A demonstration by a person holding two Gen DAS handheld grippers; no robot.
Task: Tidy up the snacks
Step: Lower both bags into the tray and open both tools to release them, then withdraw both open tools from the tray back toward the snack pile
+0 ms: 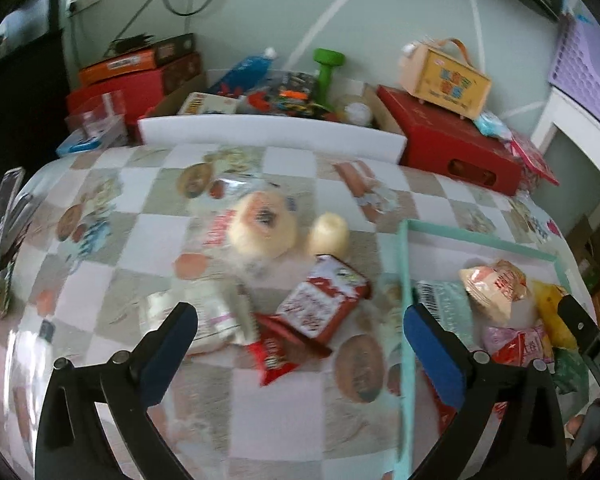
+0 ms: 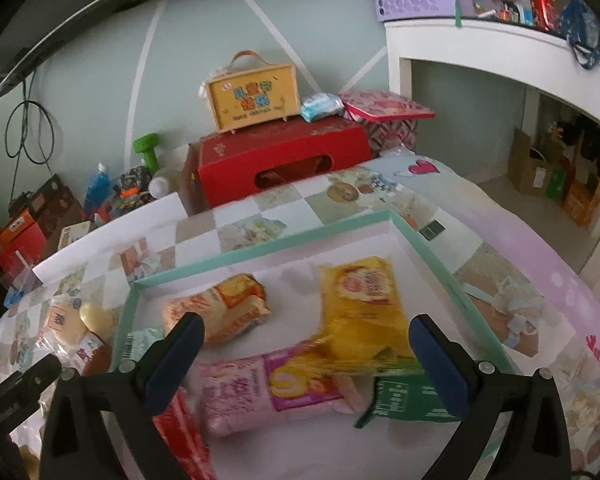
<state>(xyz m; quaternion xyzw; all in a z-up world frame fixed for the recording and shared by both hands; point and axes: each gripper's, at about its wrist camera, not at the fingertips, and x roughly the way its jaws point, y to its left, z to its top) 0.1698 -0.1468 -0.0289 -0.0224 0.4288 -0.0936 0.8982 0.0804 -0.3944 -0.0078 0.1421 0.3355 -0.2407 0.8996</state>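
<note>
Overhead, left gripper [image 1: 300,330], jaws wide and empty, hangs above loose snacks, poised to collect; right gripper [image 2: 306,358], equally wide, hovers over the teal-rimmed tray [image 2: 268,242] receiving sorted packets.

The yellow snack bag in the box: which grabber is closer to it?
Right. The right gripper hangs open right over the yellow snack bag; the left gripper is open over loose snacks outside the box.

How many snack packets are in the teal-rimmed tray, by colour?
Orange-beige plastic packet: 1
Yellow plastic packet: 1
Pink plastic packet: 1
Green plastic packet: 1
Red plastic packet: 1
Pale teal barcoded packet: 1
Total: 6
</note>
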